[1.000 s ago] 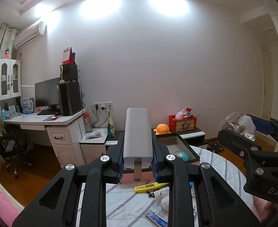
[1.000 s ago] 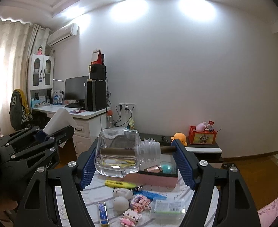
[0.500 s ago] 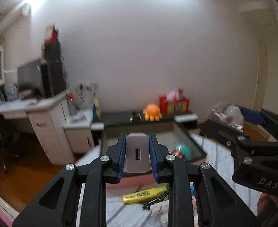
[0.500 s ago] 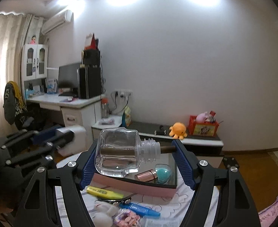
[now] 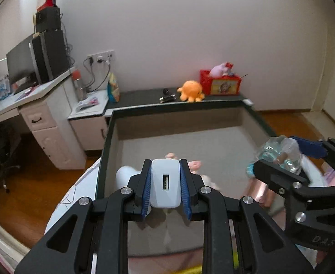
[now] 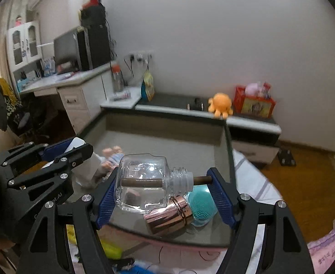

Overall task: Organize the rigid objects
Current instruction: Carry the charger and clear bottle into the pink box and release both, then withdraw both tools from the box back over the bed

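Observation:
My left gripper (image 5: pixel 166 188) is shut on a white USB charger (image 5: pixel 165 186) and holds it over the near left part of a grey-lined storage box (image 5: pixel 190 141). My right gripper (image 6: pixel 165 194) is shut on a clear glass bottle (image 6: pixel 144 188) lying sideways with a brown stick through its neck, above the box's near right corner (image 6: pixel 226 150). The right gripper and bottle also show in the left wrist view (image 5: pixel 281 157); the left gripper shows in the right wrist view (image 6: pixel 60 153).
In the box lie a rose-gold cap (image 6: pixel 168 215), a teal silicone brush (image 6: pixel 200 206), a small doll (image 6: pixel 111 157) and a white object (image 5: pixel 125 174). A yellow item (image 6: pixel 109 250) lies on the striped cloth in front. Desk, low cabinet and orange plush (image 6: pixel 221 105) stand behind.
Both grippers have tipped down and moved forward over the box. The charger now points end-on into the box, and the bottle hangs above the rose-gold cap and teal brush.

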{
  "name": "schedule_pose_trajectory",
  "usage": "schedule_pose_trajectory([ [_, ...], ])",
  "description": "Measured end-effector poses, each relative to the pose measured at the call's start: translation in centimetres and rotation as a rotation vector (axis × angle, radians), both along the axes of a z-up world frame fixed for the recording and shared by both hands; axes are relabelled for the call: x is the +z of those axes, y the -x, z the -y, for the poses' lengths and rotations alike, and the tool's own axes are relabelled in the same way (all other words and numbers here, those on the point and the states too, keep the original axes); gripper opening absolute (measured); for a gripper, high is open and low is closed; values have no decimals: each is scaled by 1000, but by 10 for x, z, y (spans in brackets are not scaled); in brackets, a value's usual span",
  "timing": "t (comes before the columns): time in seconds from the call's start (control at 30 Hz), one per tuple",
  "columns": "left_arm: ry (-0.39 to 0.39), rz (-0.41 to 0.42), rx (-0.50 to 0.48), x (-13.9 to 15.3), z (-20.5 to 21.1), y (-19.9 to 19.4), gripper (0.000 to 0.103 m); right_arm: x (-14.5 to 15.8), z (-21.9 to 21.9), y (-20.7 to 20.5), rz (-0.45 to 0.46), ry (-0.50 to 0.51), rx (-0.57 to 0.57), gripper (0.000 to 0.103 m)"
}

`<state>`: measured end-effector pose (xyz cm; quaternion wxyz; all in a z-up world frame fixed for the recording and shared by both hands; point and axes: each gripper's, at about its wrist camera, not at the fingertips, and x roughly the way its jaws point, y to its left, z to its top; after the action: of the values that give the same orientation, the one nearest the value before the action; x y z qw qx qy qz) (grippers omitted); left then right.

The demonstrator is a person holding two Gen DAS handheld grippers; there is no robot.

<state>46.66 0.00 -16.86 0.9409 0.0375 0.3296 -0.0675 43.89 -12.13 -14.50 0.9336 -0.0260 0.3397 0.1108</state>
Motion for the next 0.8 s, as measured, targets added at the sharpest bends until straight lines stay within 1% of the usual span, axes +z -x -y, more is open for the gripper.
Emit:
schedule_pose_trajectory([
  [0.03, 0, -10, -2, -4, -1, -4, 24, -5, 0, -6, -23, 8, -1, 76],
  [0.13, 28, -12, 8, -5, -6, -7, 26, -13, -4, -15, -51, 10, 3, 76],
  [0.17, 32, -14, 7, -6, -6, -7, 34, -17, -4, -17, -75, 6, 0, 76],
  [0.2, 32, -19, 10, -6, -7, -9, 50, -18, -2, -17, -74, -2, 0, 79],
  [0.23, 26, -26, 17, -7, -8, -7, 57, -17, -1, -15, -67, -3, -1, 80],
  [0.27, 23, -16, 21, -6, -9, -4, 67, -15, 0, -11, -54, 7, -10, 80],
  [0.3, 29, -8, 19, -5, -14, -7, 73, -12, 1, -10, -43, 8, -14, 80],
  [0.37, 67, -1, 24, 2, -24, 0, 78, -3, 5, -6, -28, -9, -12, 80],
  [0.43, 106, 32, 33, 15, -34, 18, 82, 9, 11, 2, -5, -28, -26, 80],
  [0.5, 119, 72, 54, 28, -43, 38, 94, 24, 16, 17, 33, -59, -27, 81],
  [0.57, 129, 122, 64, 41, -50, 59, 96, 39, 19, 33, 68, -70, -28, 82],
  [0.63, 129, 165, 72, 57, -55, 85, 98, 55, 21, 60, 128, -74, -26, 83],
  [0.7, 123, 228, 103, 70, -58, 113, 103, 67, 22, 82, 167, -94, -17, 84],
  [0.77, 110, 289, 121, 82, -59, 146, 103, 78, 22, 108, 209, -92, -5, 88],
  [0.8, 102, 311, 124, 86, -58, 160, 103, 83, 23, 124, 236, -91, -9, 88],
])
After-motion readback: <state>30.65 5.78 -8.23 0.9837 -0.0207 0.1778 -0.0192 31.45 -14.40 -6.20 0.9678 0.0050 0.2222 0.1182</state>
